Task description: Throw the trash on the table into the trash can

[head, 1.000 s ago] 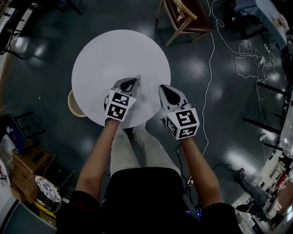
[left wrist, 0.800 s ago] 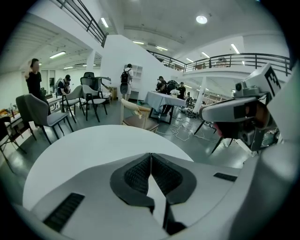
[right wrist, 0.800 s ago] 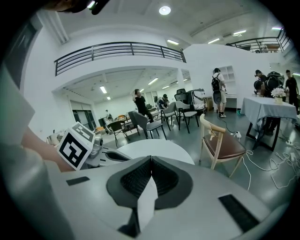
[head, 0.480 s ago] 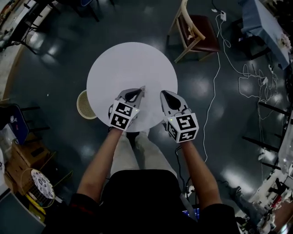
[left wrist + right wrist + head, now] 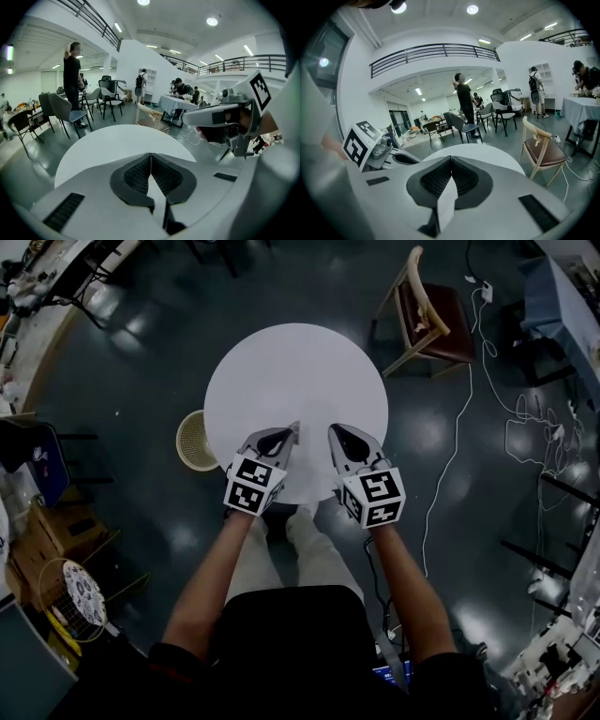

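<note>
White and round, the worktop [image 5: 295, 371] is seen whole only in the head view, where the left gripper [image 5: 294, 427] and right gripper [image 5: 332, 428] are held side by side over its near edge. The woven trash can [image 5: 195, 440] is seen there on the floor just beside its left rim. In both gripper views the jaws are shown pressed fully together with nothing gripped between them, and a standing person [image 5: 72, 70] and a railed balcony [image 5: 436, 51] are shown beyond the worktop, while the wooden chair [image 5: 427, 315] is caught side-on.
</note>
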